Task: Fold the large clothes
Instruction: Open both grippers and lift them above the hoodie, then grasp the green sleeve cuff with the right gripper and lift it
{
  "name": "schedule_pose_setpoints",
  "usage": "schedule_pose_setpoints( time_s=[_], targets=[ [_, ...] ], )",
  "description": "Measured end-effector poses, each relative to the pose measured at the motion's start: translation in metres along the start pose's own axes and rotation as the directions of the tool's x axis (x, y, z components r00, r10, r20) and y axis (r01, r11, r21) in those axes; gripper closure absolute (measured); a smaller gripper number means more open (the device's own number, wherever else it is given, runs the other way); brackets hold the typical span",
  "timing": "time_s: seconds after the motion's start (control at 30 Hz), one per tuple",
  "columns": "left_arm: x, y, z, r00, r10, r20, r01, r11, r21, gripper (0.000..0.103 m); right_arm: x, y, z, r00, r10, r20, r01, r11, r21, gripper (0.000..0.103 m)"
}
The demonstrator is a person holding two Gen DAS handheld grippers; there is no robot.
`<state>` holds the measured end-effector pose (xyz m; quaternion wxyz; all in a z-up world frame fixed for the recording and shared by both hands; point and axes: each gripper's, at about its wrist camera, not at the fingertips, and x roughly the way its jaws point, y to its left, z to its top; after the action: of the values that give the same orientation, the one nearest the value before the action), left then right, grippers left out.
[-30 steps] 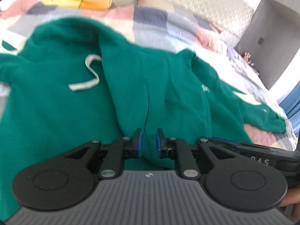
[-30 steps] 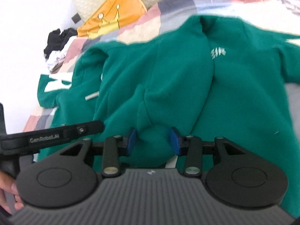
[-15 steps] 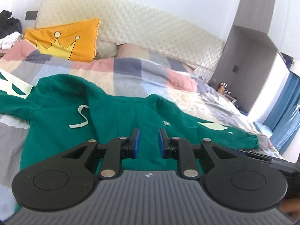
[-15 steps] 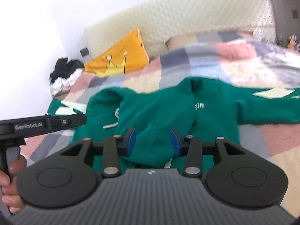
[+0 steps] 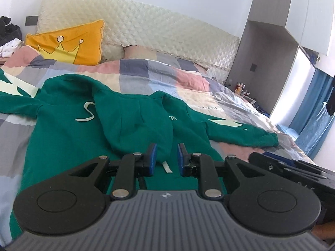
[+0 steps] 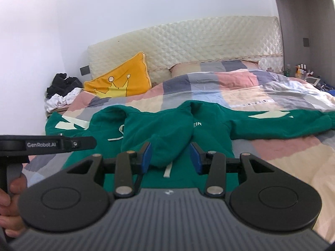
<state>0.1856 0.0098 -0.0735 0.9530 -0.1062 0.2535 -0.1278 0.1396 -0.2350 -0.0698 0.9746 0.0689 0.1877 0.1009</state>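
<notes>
On the bed: I have a green hoodie [image 5: 69,138] spread over the patchwork quilt [image 5: 159,73], its hood [image 5: 134,121] flipped down onto the body, pointing toward me.

Left wrist view: my left gripper [image 5: 166,161] hangs over the hoodie just short of the hood's tip. Jaws narrowly parted, nothing between them; a cream drawstring end [image 5: 166,167] lies in the gap below.

Left wrist, surroundings: the other drawstring [image 5: 86,115] curls on the chest to the left; a sleeve [image 5: 236,131] runs out to the right, cuff near the bed's edge. Orange crown cushion [image 5: 69,41] against the quilted headboard [image 5: 167,31].

Right wrist view: my right gripper [image 6: 170,156] sits lower and closer, jaws set wide on either side of the hood's tip but not pinching it.

Right wrist, surroundings: sleeves [image 6: 278,123] stretch left and right, so the garment's long spread runs across my view; a heap of dark and white clothes [image 6: 61,92] lies beyond the bed corner.

Deciding relation: the hood lies dead ahead of both grippers, with the right already around it. I judge the right is better placed to take it first.
</notes>
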Motion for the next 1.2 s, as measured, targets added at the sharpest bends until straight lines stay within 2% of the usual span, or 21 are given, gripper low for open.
schedule_pose_setpoints(
  time_s=[0.27, 0.47, 0.6, 0.73, 0.93, 1.13, 1.2],
  targets=[
    [0.013, 0.004, -0.009, 1.0, 0.028, 0.007, -0.028, 0.999, -0.026, 0.045, 0.005, -0.033, 0.003, 0.994, -0.112, 0.009, 0.11, 0.987, 0.119, 0.059],
    [0.027, 0.003, -0.013, 1.0, 0.014, -0.012, -0.014, 1.0, -0.003, 0.032, 0.021, -0.078, 0.01, 0.974, -0.225, -0.016, 0.222, 0.942, 0.253, 0.058],
    [0.034, -0.003, -0.016, 1.0, 0.024, -0.017, -0.024, 1.0, 0.014, 0.027, 0.026, -0.105, 0.02, 0.96, -0.278, -0.017, 0.269, 0.912, 0.308, 0.057],
    [0.041, -0.005, -0.018, 0.999, 0.042, -0.024, -0.041, 0.999, 0.014, 0.021, 0.038, -0.138, 0.03, 0.961, -0.275, -0.038, 0.268, 0.881, 0.389, 0.057],
    [0.044, -0.004, -0.02, 0.998, 0.058, -0.023, -0.058, 0.998, 0.007, 0.021, 0.077, -0.184, 0.042, 0.948, -0.302, -0.106, 0.316, 0.836, 0.449, 0.057],
    [0.046, -0.001, -0.02, 0.995, 0.096, -0.019, -0.097, 0.995, -0.023, 0.021, 0.112, -0.232, 0.037, 0.953, -0.269, -0.14, 0.3, 0.768, 0.566, 0.057],
    [0.049, -0.001, -0.02, 0.995, 0.101, -0.019, -0.101, 0.995, -0.026, 0.021, 0.123, -0.251, 0.032, 0.951, -0.264, -0.163, 0.308, 0.733, 0.607, 0.057]
  ],
)
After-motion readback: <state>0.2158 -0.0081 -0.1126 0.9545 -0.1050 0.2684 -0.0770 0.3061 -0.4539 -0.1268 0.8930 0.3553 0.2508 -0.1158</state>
